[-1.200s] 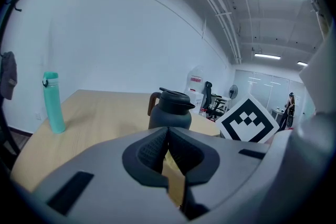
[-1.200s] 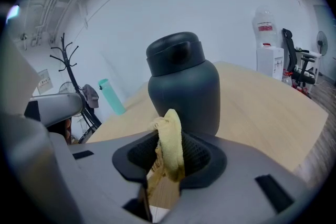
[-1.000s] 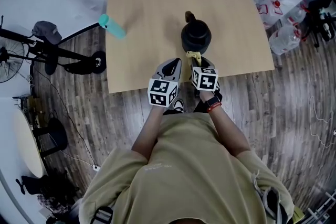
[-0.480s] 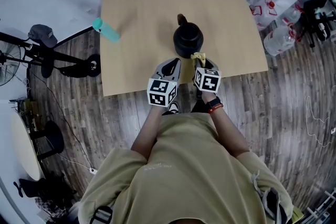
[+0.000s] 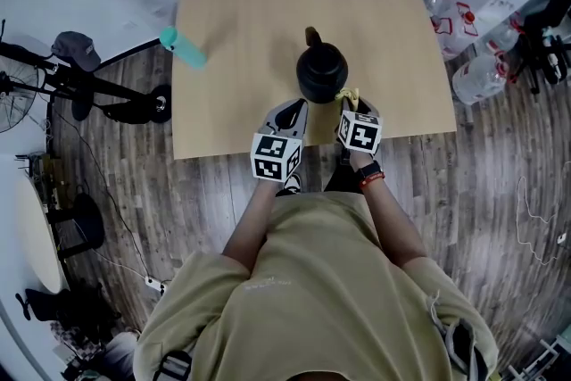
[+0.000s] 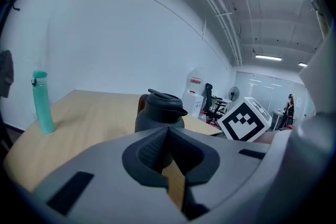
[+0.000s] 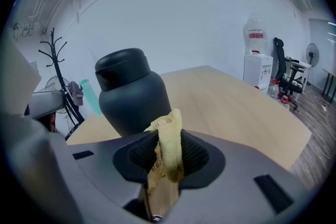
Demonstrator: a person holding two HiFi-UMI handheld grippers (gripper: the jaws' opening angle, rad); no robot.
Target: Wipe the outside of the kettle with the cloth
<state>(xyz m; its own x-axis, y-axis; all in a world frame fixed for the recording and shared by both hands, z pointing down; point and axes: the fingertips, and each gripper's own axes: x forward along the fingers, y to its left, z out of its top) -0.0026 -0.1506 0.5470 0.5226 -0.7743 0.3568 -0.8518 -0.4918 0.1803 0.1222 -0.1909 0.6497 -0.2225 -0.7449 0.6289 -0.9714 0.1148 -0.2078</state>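
1. Kettle point(image 5: 321, 74) on table point(image 5: 250, 4), right of centre, toward the near edge.
2. Bottle point(image 5: 183, 47) at table's left edge, well apart from kettle.
3. Cloth point(image 5: 348, 95) in right gripper point(image 5: 352, 105), just beside kettle's near right side.
4. Left gripper point(image 5: 289, 110) before kettle, to its left.

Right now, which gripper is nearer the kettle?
Right. The right gripper, shut on the cloth, sits just off the near-right side of the kettle; the left gripper, shut and empty, hangs back toward the near edge of the table.
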